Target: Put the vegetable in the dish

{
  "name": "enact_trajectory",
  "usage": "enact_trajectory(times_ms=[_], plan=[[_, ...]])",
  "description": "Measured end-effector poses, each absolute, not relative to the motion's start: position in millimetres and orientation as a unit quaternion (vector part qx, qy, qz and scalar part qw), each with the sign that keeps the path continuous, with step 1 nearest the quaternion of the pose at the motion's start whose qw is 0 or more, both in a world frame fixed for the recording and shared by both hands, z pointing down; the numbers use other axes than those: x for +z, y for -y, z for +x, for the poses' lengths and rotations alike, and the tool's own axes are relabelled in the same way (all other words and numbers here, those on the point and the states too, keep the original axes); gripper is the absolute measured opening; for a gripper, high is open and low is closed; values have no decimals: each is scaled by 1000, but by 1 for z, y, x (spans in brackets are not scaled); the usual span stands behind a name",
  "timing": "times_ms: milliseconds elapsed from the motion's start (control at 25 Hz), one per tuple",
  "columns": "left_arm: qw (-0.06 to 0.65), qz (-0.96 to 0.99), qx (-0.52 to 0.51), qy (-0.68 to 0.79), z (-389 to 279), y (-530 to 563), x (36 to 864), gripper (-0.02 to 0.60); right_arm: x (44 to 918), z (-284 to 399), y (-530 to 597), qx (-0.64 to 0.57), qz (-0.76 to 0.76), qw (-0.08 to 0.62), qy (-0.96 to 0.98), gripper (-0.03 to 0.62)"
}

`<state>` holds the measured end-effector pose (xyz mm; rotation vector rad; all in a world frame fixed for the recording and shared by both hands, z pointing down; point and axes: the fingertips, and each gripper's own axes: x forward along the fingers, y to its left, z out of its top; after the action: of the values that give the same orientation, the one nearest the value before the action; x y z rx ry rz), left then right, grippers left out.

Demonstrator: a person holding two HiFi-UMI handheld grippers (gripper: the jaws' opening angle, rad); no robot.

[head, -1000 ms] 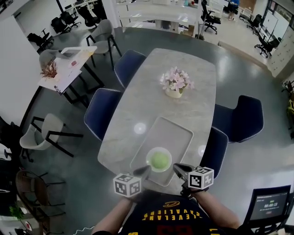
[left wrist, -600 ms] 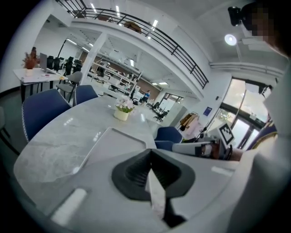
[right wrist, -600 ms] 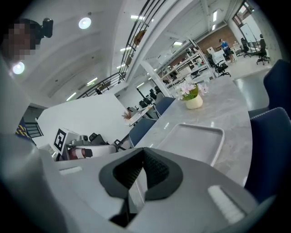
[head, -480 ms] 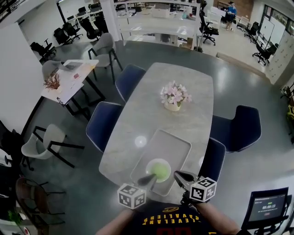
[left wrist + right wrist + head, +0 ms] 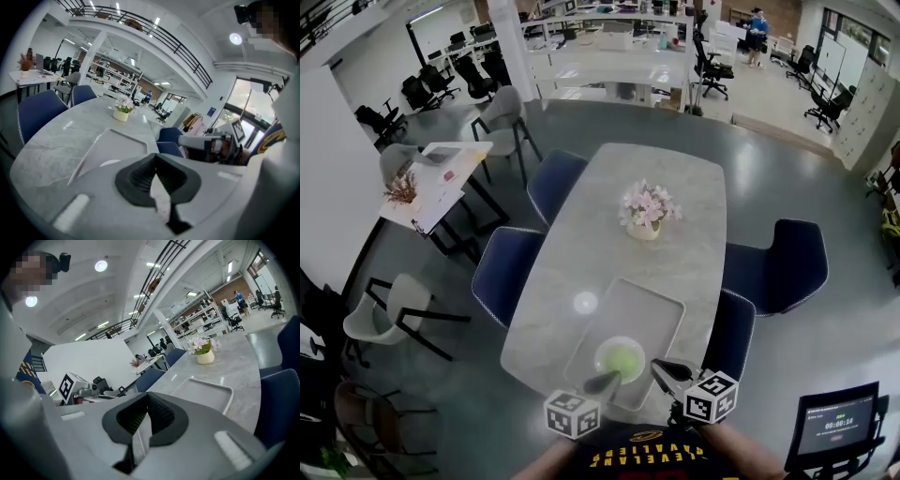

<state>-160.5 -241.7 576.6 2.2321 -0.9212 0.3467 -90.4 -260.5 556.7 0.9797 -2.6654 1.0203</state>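
Vegetable [image 5: 623, 358] is sitting in the dish [image 5: 621, 339], a green lump filling the middle of the white bowl. The dish is resting at the near end of the tray [image 5: 649, 302], close to the near edge of the tabletop [image 5: 581, 230]. Judging by this, the placing looks done.

Left gripper [image 5: 157, 173] is pointing at the near-left side of the dish. Its fingers are pressed together with only a thin sliver between them and are gripping nothing. Right gripper [image 5: 146, 416] is hanging just off the dish's near-right side. Its fingers are also closed up and carrying nothing. In the head view both tips are sitting very near the rim, and I cannot tell whether the left one is touching it.

Risks from here:
- Either closed tip is close enough to be clipping the rim on any sideways move, which would be tipping the dish or rolling the vegetable out.
- The dish is sitting near the tray's front lip, so a push toward the person could be sliding it off the tray or off the tabletop edge.
- The flower pot [image 5: 643, 214] is standing well apart at the far end, so no risk there.
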Motion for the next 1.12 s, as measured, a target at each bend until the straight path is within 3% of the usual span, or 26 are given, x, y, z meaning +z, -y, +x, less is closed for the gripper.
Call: enact_trajectory(times_ms=[1120], plan=[[349, 856, 134, 356, -157, 240, 583, 2, 561, -91, 253, 326, 317, 74, 888, 6]])
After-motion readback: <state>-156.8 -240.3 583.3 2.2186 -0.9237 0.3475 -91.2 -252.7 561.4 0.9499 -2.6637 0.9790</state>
